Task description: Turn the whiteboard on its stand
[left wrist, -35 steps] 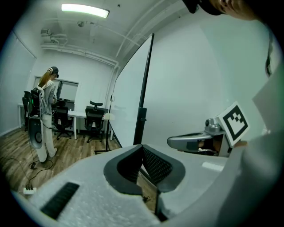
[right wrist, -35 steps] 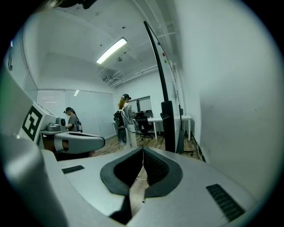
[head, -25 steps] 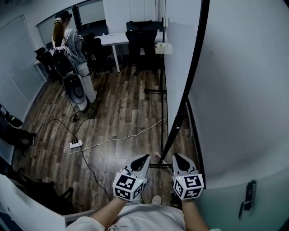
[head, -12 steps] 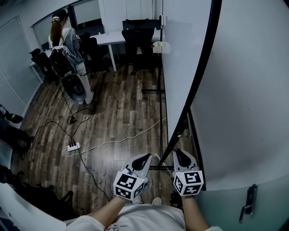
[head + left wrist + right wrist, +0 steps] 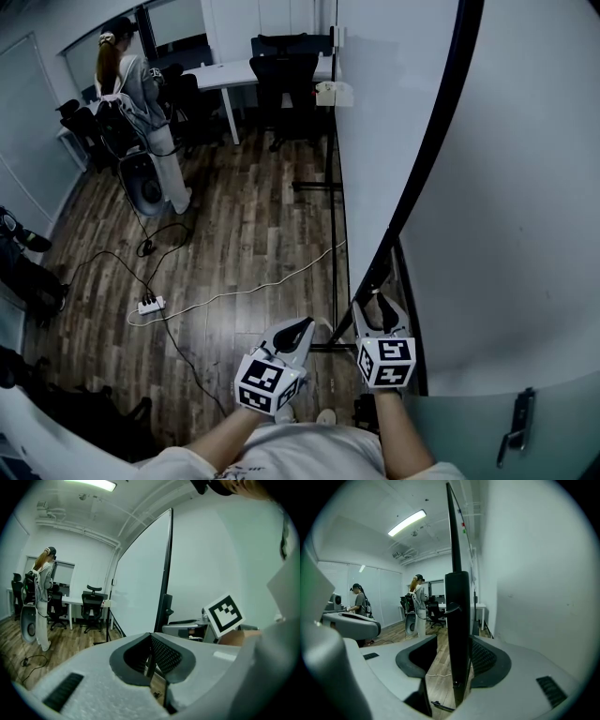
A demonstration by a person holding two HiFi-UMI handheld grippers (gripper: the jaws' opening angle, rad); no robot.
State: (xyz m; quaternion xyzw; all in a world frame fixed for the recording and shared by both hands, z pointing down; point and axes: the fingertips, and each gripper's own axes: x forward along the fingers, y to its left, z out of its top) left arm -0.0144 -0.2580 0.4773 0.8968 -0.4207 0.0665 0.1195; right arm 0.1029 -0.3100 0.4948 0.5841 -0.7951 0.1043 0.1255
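The whiteboard (image 5: 375,141) stands edge-on on its black stand, its black frame edge (image 5: 433,141) running down towards me. My right gripper (image 5: 380,305) is at the frame's lower end. Its jaws are opening, and in the right gripper view the black frame (image 5: 457,611) stands upright between them, with a clear gap on the left side. My left gripper (image 5: 298,328) hangs beside it to the left, shut and holding nothing. In the left gripper view the whiteboard (image 5: 140,573) rises ahead, beyond the shut left gripper (image 5: 151,641).
A white wall (image 5: 525,234) runs close along the right, with a door handle (image 5: 514,422) low down. A power strip (image 5: 150,305) and cables lie on the wooden floor. A person (image 5: 141,94) stands at the back left near a desk (image 5: 225,75) and office chairs (image 5: 281,66).
My right gripper has moved forward to the whiteboard's frame and its jaws have opened around it. The left gripper has stayed where it was.
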